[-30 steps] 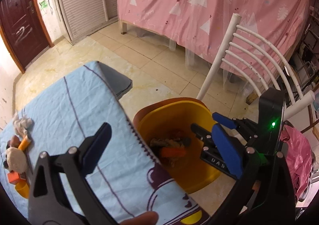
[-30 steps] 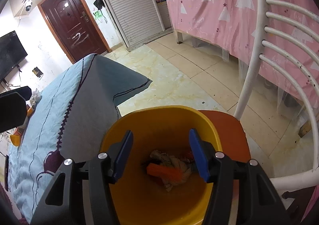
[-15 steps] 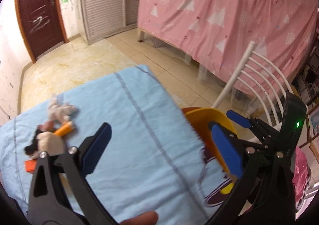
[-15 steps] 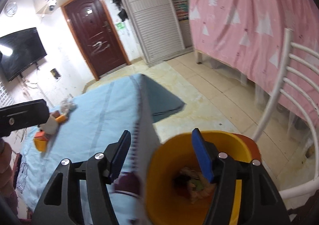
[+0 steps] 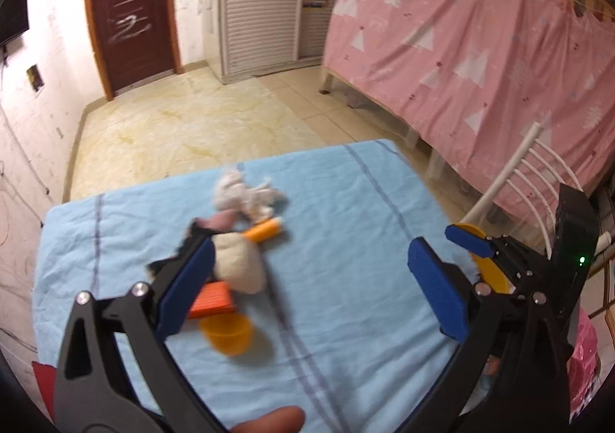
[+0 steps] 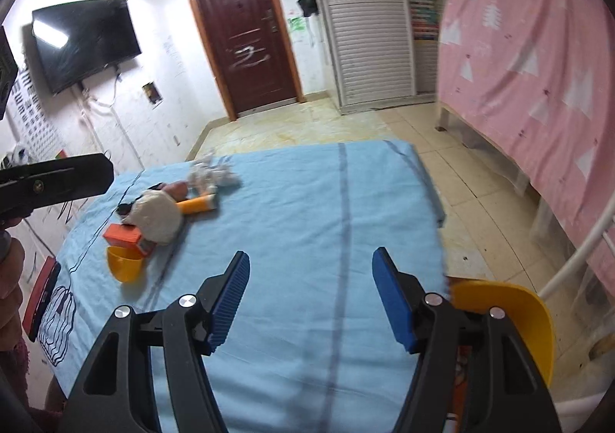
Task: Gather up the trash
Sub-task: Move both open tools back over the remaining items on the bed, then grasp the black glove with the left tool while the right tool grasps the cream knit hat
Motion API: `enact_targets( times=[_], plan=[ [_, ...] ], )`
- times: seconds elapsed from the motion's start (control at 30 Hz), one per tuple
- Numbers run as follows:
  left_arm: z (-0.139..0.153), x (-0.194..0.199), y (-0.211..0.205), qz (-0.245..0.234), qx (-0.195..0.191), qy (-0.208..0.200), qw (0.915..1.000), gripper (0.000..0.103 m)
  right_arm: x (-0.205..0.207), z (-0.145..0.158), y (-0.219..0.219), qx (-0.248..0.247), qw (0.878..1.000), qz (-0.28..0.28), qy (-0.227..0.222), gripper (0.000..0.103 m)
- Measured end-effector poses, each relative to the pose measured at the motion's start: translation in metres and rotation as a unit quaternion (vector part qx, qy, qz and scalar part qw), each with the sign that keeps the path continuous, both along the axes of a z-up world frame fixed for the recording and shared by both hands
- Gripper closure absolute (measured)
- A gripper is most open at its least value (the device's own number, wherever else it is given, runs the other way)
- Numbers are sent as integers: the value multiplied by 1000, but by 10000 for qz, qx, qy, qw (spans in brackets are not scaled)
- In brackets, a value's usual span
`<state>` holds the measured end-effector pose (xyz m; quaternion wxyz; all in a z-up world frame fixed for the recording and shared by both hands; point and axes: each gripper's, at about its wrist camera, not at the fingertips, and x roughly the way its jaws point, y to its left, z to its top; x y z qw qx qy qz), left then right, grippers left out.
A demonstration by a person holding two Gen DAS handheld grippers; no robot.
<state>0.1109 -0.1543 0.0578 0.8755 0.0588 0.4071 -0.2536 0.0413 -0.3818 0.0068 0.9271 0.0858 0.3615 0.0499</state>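
Observation:
A pile of trash lies on the blue tablecloth (image 5: 346, 233): crumpled white tissue (image 5: 242, 194), an orange tube (image 5: 265, 229), a whitish lump (image 5: 238, 264), an orange box (image 5: 213, 298) and a small yellow cup (image 5: 226, 333). My left gripper (image 5: 311, 291) is open and empty above the cloth, its left finger in front of the pile. My right gripper (image 6: 311, 298) is open and empty over bare cloth, right of the pile, where the lump (image 6: 157, 218) and cup (image 6: 123, 266) also show. The yellow bin (image 6: 511, 317) stands off the table's right edge.
A white slatted chair (image 5: 526, 171) stands by the bin, with a pink-curtained bed (image 5: 461, 29) behind it. A red flat object (image 6: 40, 294) lies at the table's left edge. Tiled floor, a dark door (image 6: 242, 29) and a wall TV (image 6: 84, 37) lie beyond.
Both grippers have swung left and up from over the yellow bin to over the blue cloth. The trash pile now sits in front of them and the bin is at the right edge.

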Motion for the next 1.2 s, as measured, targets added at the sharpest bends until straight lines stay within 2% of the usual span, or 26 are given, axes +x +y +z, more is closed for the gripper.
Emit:
enact_targets(
  times=[0.3,0.6,0.83,1.13,1.17,1.2],
  plan=[
    [-7,19,63,483,45,66,9988,6,26,4,53,-222,9989,398,79,43],
    [-38,37,112,916,126,402,9949,7,48,4,104,-388,9955,851,139,42],
    [-45,54,127,1201,-13,565,9912,7,73,-1,136,-403,9926,1120,227,42],
    [-54,76,130,1308,-235,856,9874,7,97,-10,149,-351,9912,1223,377,43],
    [-55,78,129,1297,-239,874,9874,7,100,-11,147,-316,9914,1198,420,49],
    [-57,79,127,1279,-243,898,9874,7,102,-13,145,-273,9913,1204,461,62]
  ],
)
